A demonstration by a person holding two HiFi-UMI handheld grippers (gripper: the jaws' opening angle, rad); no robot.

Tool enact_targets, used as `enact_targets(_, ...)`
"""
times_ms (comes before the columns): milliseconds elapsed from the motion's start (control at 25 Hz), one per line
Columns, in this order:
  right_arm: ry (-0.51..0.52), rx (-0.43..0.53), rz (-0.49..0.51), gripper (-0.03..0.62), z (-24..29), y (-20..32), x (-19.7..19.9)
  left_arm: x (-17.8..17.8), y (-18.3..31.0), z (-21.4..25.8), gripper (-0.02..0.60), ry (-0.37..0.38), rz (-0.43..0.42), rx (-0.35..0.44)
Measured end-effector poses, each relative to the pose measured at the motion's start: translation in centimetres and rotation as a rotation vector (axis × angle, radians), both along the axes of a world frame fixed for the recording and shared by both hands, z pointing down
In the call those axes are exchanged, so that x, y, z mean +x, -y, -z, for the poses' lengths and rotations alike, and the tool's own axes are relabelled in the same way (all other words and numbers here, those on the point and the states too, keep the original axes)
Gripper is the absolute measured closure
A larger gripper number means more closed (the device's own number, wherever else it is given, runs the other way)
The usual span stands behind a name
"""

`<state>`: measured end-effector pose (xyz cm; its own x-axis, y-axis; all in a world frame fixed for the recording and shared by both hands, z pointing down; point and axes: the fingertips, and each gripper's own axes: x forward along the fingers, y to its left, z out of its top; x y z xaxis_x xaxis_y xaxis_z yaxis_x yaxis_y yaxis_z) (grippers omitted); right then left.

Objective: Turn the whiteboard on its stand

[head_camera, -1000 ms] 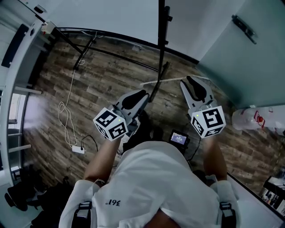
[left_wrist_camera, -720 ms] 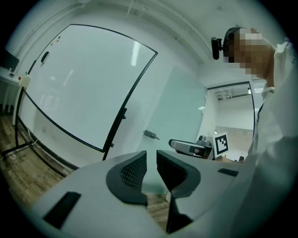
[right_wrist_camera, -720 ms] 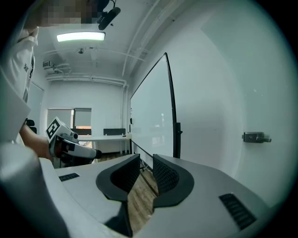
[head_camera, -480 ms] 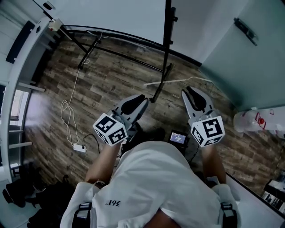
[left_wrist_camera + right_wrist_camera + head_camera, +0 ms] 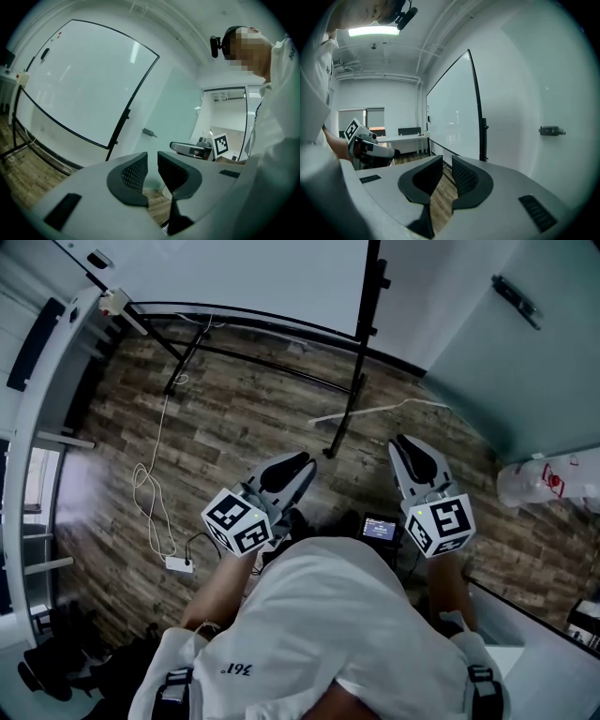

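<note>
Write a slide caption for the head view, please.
Person faces black-framed whiteboard on black stand; left gripper empty, right gripper's empty jaws have just been closing.

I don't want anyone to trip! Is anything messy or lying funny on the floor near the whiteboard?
Yes. A white cable snakes in loose loops across the wooden floor, left of the whiteboard stand, ending at a small white box. A pale thin strip also lies loose by the stand's foot. Both could catch feet.

Blank whiteboard (image 5: 84,84), black-framed, upright; mounted on black stand (image 5: 359,371)
</note>
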<state>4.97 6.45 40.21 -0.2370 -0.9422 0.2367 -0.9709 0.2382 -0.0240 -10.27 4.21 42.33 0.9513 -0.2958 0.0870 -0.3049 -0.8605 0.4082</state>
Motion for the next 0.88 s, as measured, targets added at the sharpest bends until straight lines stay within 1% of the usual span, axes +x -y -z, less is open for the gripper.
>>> enact_targets(240,-0.002,-0.021,-0.039,0.519,-0.4,0.1,-2.0,-1.8,0.7,-0.2,0.509,-0.005,-0.044,-0.015)
enact_targets(400,-0.004,-0.028,-0.052,0.522,-0.4,0.3,-2.6,-1.9,1.0,-0.4,0.509,-0.007,-0.071,-0.022)
enact_targets(520,-0.002,-0.027,-0.056,0.541,-0.4,0.2,-2.9,-2.0,0.9,-0.4,0.509,-0.005,-0.087,-0.021)
enact_targets(880,0.000,-0.011,-0.073,0.568,0.3,-0.4,-2.0,-1.1,0.2,0.2,0.509,-0.009,-0.108,-0.015)
